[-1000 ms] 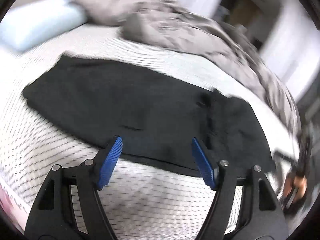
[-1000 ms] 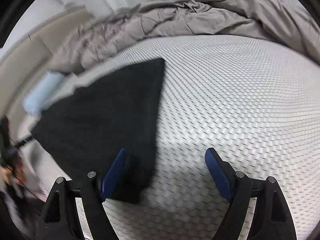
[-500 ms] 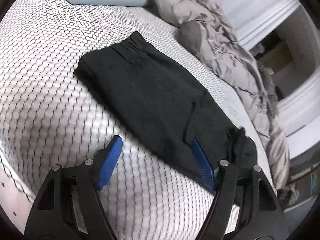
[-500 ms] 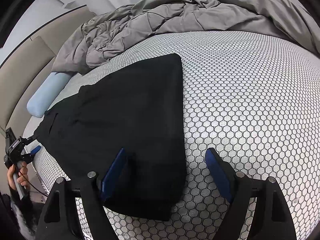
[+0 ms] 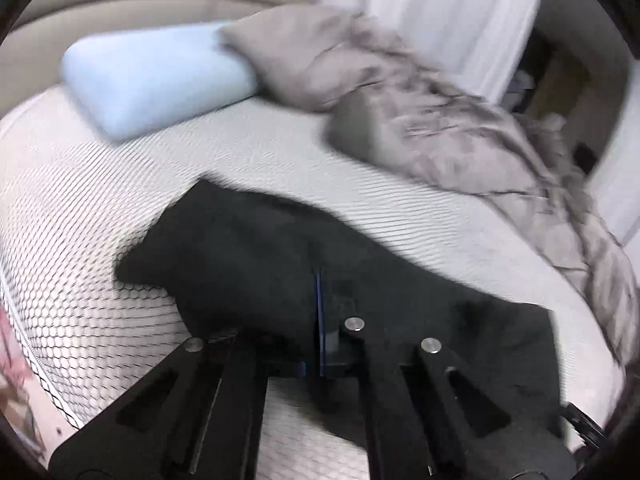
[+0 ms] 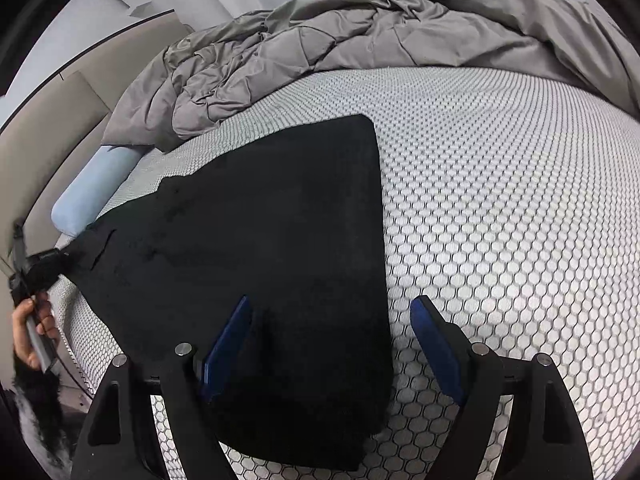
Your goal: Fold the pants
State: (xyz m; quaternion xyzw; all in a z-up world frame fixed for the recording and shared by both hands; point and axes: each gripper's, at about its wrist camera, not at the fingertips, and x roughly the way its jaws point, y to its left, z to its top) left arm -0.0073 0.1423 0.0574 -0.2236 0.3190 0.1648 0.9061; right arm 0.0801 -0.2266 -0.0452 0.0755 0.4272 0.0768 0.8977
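Black pants (image 6: pixel 272 240) lie flat on the white honeycomb-patterned mattress (image 6: pixel 500 220), folded lengthwise. In the left wrist view my left gripper (image 5: pixel 320 320) is shut on the waist end of the pants (image 5: pixel 248 264), with the cloth bunched over the blue pads. That gripper shows at the far left of the right wrist view (image 6: pixel 40 264), held by a hand. My right gripper (image 6: pixel 332 344) is open just above the leg end of the pants, its left pad over the cloth and its right pad over bare mattress.
A crumpled grey duvet (image 6: pixel 340 52) lies along the far side of the bed, also in the left wrist view (image 5: pixel 440 120). A light blue pillow (image 5: pixel 156 76) sits by the beige headboard (image 5: pixel 160 4). The mattress edge runs at the lower left.
My left gripper moved onto the waist end and shut on it, lifting and bunching the cloth. My right gripper stayed open over the leg end, coming slightly closer.
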